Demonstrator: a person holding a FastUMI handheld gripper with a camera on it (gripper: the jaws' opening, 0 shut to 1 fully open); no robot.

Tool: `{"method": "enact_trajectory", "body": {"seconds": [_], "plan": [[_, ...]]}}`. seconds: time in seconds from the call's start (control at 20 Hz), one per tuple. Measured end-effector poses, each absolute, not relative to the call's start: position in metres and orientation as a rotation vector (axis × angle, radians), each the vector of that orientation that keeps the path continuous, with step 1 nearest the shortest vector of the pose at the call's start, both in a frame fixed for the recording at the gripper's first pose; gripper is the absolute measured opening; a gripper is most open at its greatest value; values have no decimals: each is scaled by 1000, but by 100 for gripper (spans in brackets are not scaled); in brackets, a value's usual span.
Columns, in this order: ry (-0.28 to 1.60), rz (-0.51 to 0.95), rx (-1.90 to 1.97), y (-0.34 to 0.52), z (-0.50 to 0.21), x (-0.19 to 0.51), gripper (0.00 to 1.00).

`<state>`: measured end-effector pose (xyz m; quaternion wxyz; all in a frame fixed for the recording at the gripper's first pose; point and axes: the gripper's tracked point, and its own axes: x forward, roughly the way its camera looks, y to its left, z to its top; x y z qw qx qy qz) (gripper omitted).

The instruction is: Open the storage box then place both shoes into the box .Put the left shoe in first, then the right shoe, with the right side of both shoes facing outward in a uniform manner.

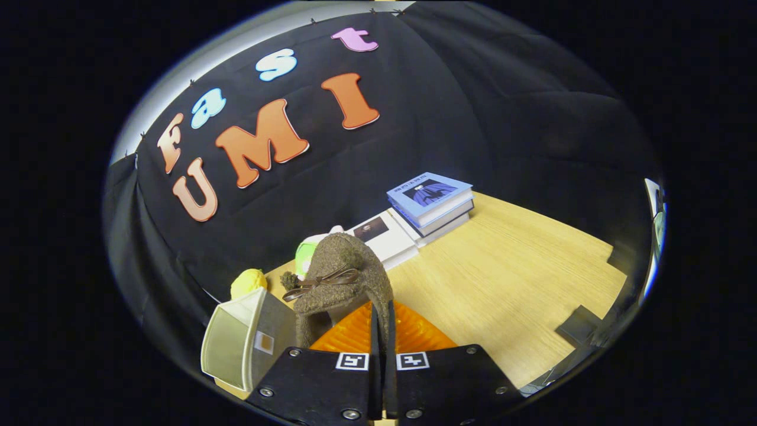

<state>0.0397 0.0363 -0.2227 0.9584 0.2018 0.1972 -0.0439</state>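
Shoe, brown and fuzzy with a small dark bow across its top, hangs lifted just ahead of the gripper, toe turned away toward the booth wall. Both fingers are drawn nearly together and pinch the thin rear edge of the shoe's collar between them, so the gripper is clamped on the shoe. Under the shoe an orange ribbed lining or insole shows; which of the two cannot be told. Box, pale and translucent, stands just left of the shoe and lower, touching or nearly touching its side; whether its door is open cannot be told. Beyond the shoe sit a yellow ball and a green item, partly hidden behind it. Further beyond the shoe, to its right, lies a stack of books with a white book beside it. All rest on a wooden table.
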Motion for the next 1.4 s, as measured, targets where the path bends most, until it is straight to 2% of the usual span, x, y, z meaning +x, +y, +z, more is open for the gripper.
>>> {"method": "enact_trajectory", "body": {"seconds": [0.4, 0.85, 1.4], "plan": [[386, 24, 415, 124, -195, 45, 2], [430, 160, 419, 229, -194, 41, 2], [468, 119, 335, 257, -219, 37, 3]]}}
